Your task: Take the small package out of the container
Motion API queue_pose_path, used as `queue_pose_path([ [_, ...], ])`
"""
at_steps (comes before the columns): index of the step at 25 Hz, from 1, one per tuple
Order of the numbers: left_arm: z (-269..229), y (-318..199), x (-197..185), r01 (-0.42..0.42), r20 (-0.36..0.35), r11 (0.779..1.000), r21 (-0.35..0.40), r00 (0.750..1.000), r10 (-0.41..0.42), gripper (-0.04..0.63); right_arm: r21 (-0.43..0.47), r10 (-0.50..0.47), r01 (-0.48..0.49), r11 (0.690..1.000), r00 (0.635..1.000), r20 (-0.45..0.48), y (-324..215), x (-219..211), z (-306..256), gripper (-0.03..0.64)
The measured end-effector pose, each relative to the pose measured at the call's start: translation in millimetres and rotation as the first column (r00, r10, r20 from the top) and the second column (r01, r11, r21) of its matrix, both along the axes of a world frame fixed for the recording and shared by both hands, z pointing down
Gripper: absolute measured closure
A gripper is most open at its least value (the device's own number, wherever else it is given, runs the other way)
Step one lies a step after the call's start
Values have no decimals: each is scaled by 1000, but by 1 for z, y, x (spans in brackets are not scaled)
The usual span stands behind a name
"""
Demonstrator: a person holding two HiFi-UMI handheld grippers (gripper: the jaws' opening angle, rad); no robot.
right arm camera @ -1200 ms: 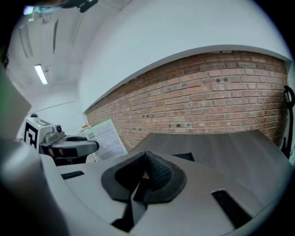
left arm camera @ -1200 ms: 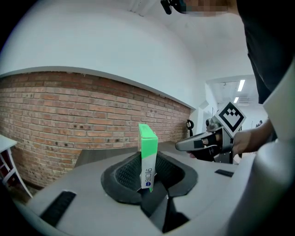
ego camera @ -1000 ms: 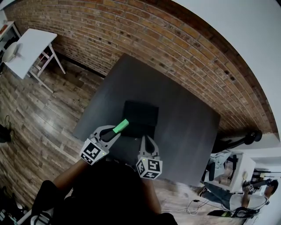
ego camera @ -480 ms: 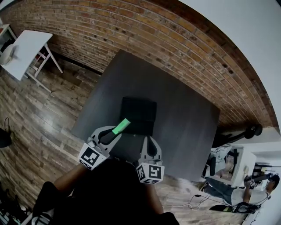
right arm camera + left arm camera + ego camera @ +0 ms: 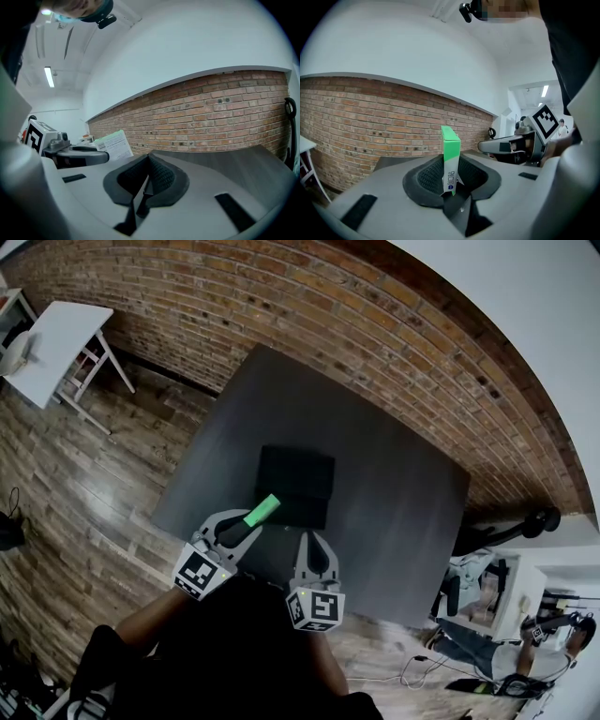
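Even indoor light filling every view, ceiling tube point(image 5: 49, 76) glowing in the right gripper view, fisheye bending the brick wall point(image 5: 375, 343), corners darkening, dark table point(image 5: 394, 493) perhaps losing detail.

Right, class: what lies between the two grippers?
Only bare dark table: in the head view the left gripper, shut on the small green package, and the shut right gripper stand apart with nothing between them.

Green package point(image 5: 262, 511) in left claw point(image 5: 249, 522)
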State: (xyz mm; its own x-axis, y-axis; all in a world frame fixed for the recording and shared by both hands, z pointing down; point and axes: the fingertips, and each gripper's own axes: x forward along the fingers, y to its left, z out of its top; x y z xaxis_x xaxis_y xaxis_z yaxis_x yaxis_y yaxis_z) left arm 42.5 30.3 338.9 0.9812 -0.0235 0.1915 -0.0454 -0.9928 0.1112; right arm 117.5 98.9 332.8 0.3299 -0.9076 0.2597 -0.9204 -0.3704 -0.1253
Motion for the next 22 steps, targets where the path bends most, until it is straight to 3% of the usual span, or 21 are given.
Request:
queue_pose_path([
  [22, 1, -3, 8, -9, 1, 1000, 0, 1000, 9, 482, 32, -8, 8, 999, 1000, 6, -6, 5, -4, 594],
])
